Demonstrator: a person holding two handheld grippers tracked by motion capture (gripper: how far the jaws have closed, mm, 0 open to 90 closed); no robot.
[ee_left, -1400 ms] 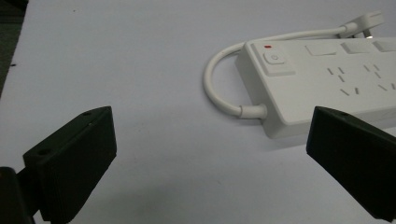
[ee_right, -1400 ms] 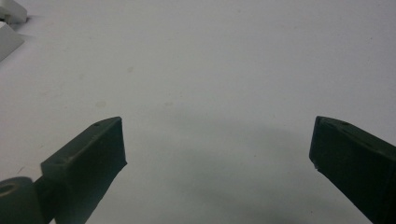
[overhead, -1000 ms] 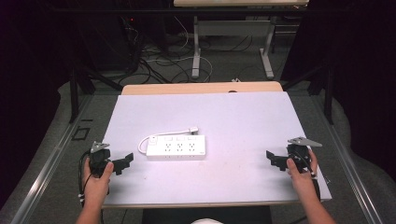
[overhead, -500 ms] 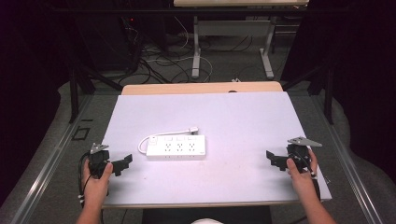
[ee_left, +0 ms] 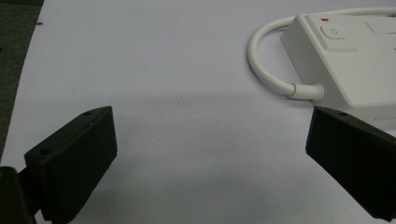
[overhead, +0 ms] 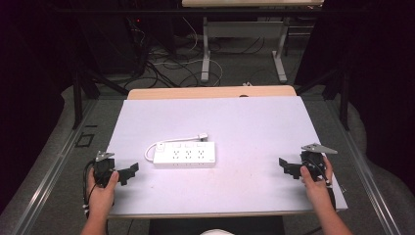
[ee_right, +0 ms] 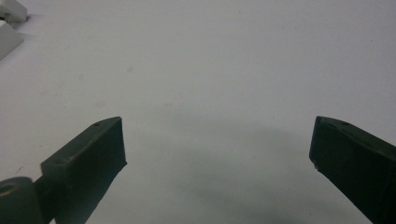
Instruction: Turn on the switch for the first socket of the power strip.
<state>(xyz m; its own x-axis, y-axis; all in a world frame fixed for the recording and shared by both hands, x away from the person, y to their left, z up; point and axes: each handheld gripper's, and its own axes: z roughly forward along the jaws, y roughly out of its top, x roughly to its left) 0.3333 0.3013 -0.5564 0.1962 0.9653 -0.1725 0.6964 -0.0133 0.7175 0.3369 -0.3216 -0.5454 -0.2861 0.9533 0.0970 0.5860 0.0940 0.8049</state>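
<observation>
A white-topped bench (overhead: pixel 254 122) with a pale wood far edge stands on grey floor (overhead: pixel 58 161). Beyond its far edge, tangled cables (overhead: pixel 166 58) and a table's metal legs (overhead: pixel 205 49) sit in dark surroundings.

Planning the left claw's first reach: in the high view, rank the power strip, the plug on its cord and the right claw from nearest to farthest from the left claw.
1. Power strip, just right of the left claw.
2. Plug, beyond the strip's far edge.
3. Right claw, at the table's opposite side.
</observation>
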